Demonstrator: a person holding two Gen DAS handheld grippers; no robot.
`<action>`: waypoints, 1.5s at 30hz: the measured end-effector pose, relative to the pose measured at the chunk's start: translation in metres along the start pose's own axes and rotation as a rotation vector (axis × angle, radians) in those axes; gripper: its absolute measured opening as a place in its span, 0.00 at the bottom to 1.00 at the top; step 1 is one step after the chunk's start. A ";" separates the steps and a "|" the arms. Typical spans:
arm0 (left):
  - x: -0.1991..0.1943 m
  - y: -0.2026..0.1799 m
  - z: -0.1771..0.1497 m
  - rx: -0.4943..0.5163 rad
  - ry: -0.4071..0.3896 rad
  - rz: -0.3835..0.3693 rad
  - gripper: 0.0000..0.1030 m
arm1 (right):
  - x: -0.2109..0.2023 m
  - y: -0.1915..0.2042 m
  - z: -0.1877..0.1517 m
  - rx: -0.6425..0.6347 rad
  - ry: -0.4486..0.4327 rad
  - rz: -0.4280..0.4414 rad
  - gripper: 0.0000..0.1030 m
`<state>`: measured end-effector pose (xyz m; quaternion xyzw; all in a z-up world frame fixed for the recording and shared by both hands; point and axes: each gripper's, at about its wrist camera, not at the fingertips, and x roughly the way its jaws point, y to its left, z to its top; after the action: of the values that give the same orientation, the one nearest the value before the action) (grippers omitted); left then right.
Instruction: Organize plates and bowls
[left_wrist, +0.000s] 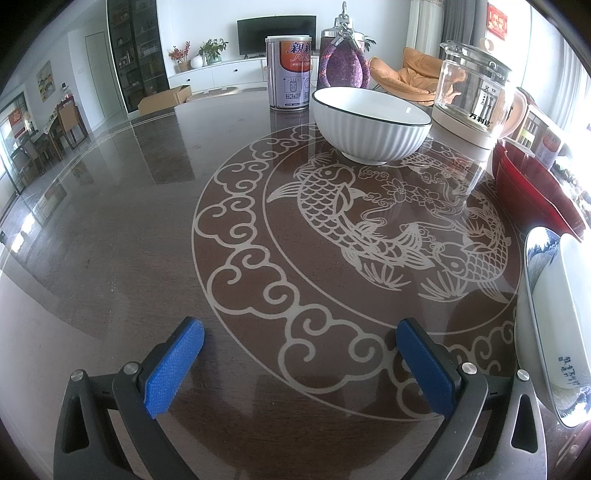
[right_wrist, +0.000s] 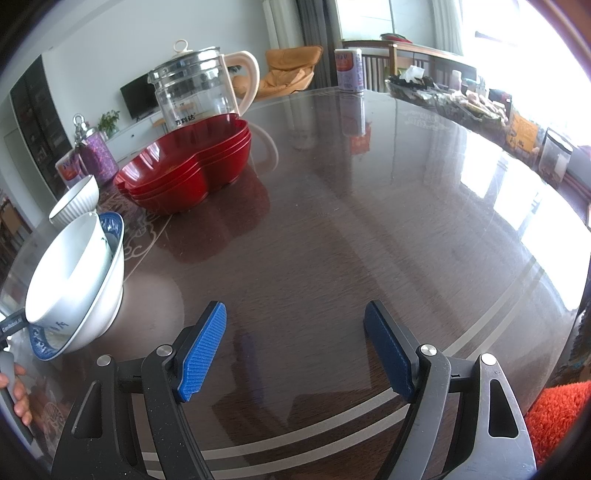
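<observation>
Both tools released, empty: left tool (left_wrist: 299, 343), right tool (right_wrist: 295, 325). Ribbed bowl (left_wrist: 369, 122) ahead of left; can (left_wrist: 289, 72), kettle (left_wrist: 474, 88) behind it. Red trays (right_wrist: 188, 173) ahead-left of right.

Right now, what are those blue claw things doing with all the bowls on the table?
Nothing is being held yet. A person has a claw in each hand, and both the left claw and the right claw hang open over the dark table. A plain white bowl already sits inside a blue-patterned bowl. A ribbed white bowl stands alone farther back, and red heart-shaped dishes are stacked by a glass kettle.
</observation>
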<state>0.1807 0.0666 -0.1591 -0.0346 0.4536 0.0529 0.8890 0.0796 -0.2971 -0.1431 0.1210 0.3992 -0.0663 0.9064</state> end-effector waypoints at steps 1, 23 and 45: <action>0.000 0.000 0.000 0.000 0.000 0.000 1.00 | 0.000 0.000 0.000 0.000 0.000 0.000 0.78; 0.000 -0.001 0.000 0.000 0.000 0.000 1.00 | 0.001 0.000 0.000 -0.006 -0.001 -0.005 0.78; -0.029 0.031 0.021 -0.027 0.011 -0.162 1.00 | -0.034 0.013 0.011 -0.061 -0.127 -0.008 0.78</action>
<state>0.1765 0.0981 -0.1236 -0.0836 0.4536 -0.0133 0.8872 0.0672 -0.2863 -0.1089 0.0875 0.3434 -0.0653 0.9328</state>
